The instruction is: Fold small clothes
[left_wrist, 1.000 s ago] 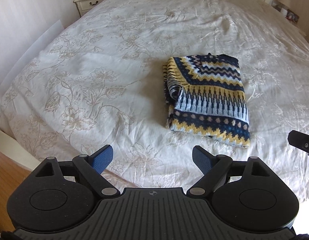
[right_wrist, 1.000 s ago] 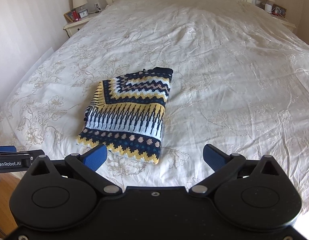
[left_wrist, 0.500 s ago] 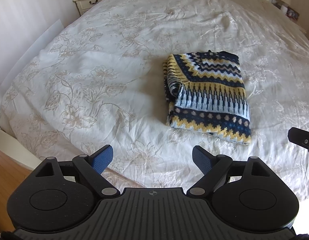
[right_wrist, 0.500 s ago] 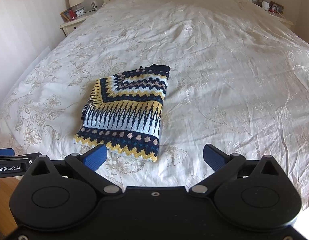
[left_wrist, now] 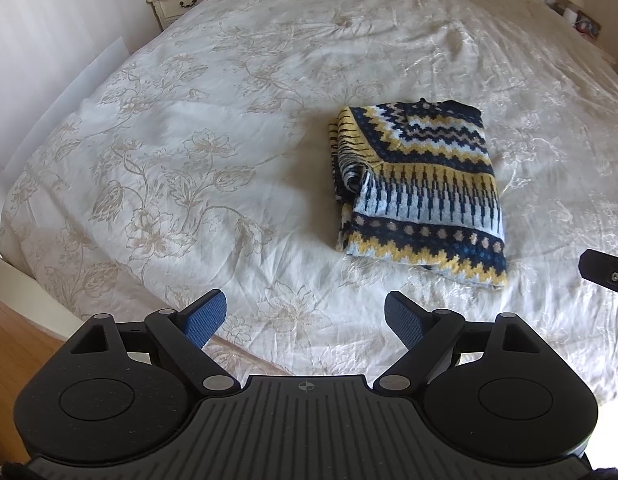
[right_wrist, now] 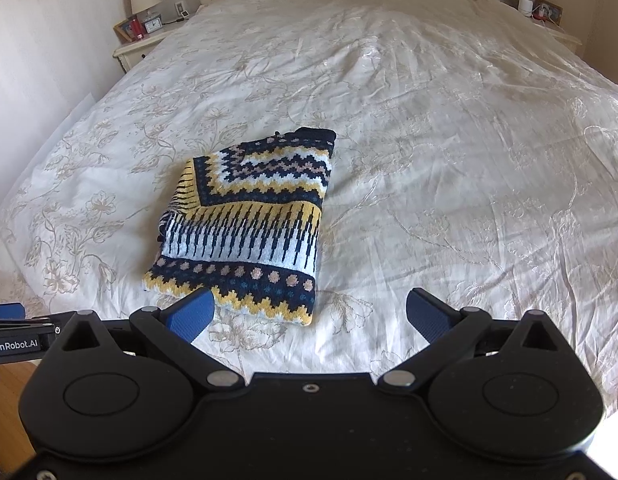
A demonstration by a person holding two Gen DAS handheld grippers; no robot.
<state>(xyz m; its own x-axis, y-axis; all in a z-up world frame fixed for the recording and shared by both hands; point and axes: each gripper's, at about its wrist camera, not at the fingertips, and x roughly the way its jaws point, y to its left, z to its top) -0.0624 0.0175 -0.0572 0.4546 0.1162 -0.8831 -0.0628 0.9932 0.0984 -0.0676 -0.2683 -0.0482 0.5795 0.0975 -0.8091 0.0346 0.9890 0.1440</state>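
A wide bed point(right_wrist: 449, 128) with a pale flowered cover fills both views, and on it lies the one garment of the task, a patterned knit sweater point(right_wrist: 245, 224) in navy, yellow and white. It already lies as a compact rectangle, layers stacked, with one loose roll of fabric bulging at its left edge in the left wrist view point(left_wrist: 355, 168). Judging from that, the folding itself looks done or nearly so, and the step in hand is most likely a pause over the finished bundle; the next move would call either for tucking that bulging edge flat or for lifting the whole stack from below without letting the layers slide. The sweater lies ahead of the left gripper point(left_wrist: 305, 316) and off to its right, well clear of its fingertips. It lies ahead of the right gripper point(right_wrist: 309, 314) and to its left, its near hem just beyond the left fingertip, seemingly not touching. Both grippers have their jaws spread wide with nothing between them.
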